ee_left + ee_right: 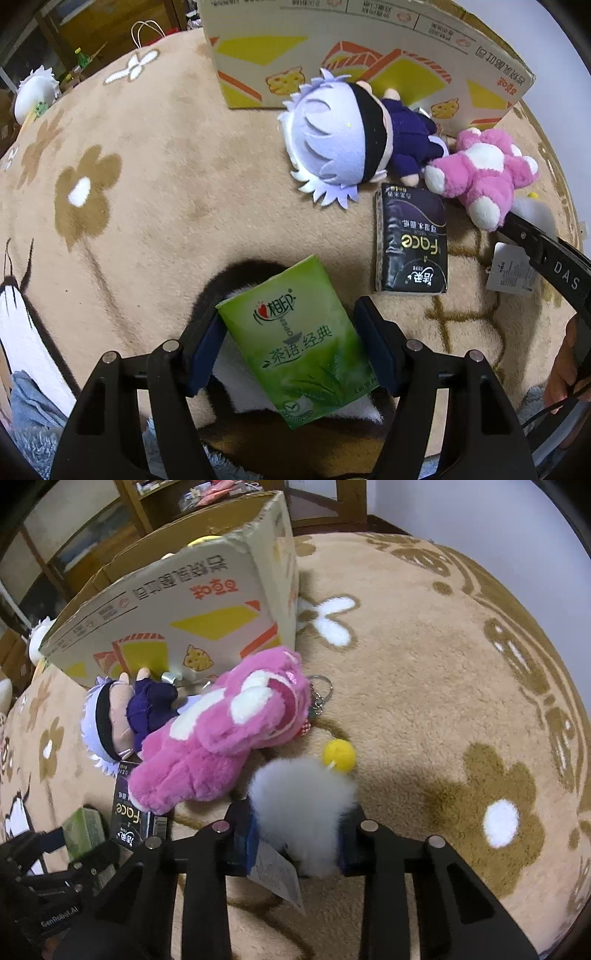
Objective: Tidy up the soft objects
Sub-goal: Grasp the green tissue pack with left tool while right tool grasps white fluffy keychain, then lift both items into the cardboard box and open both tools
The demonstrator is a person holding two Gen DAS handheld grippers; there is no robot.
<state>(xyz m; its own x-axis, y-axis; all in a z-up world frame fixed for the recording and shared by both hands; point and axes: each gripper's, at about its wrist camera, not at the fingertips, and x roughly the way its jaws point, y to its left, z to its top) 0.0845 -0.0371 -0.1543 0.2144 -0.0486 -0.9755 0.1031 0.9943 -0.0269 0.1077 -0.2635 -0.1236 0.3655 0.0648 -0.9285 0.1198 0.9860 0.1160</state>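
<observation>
My left gripper (pixel 291 325) is shut on a green tissue pack (pixel 295 343), held just above the carpet; the pack also shows in the right wrist view (pixel 83 830). My right gripper (pixel 295 819) is shut on a white fluffy plush (pixel 303 808) with a yellow ball (pixel 339 755) and a paper tag (pixel 277 875). A black tissue pack (pixel 412 240) lies ahead on the carpet. A white-haired doll (pixel 351 140) and a pink plush bear (pixel 480 173) lie in front of a cardboard box (pixel 332 48). The bear (pixel 229 731) and box (pixel 177 609) also show in the right wrist view.
A tan flower-patterned carpet (pixel 147 184) covers the floor. The right gripper's black body (pixel 546 258) reaches in at the right of the left wrist view. A keyring (pixel 319 686) lies by the bear. Wooden furniture (pixel 147 502) stands behind the box.
</observation>
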